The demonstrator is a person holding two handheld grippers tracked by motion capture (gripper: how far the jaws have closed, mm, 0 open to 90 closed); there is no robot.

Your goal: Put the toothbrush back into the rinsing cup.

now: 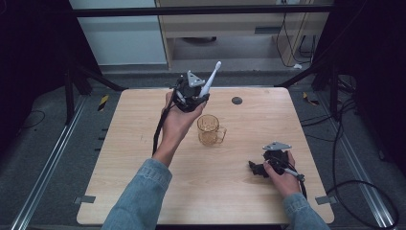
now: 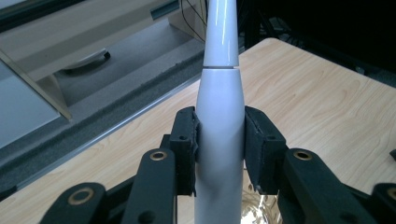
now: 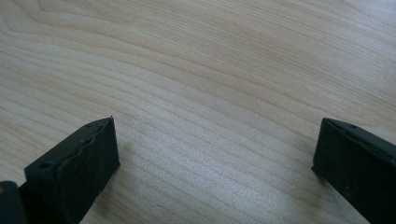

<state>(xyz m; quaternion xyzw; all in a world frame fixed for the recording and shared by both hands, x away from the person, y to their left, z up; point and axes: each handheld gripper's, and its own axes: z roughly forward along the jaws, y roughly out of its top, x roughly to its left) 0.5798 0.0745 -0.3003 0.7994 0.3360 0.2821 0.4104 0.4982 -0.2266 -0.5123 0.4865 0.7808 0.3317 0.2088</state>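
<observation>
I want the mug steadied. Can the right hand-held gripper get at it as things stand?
Probably yes. The right hand-held gripper sits low with its jaws wide open, and bare table lies between it and the amber glass mug; its handle faces that side.

The high view is looking forward and down from above the near edge, taking in the whole wooden table (image 1: pixel 143 191); the left gripper view is facing the far edge, close behind a white toothbrush (image 2: pixel 219 140); the right gripper view is looking down at bare tabletop from very near; all are sharing that wood.
</observation>
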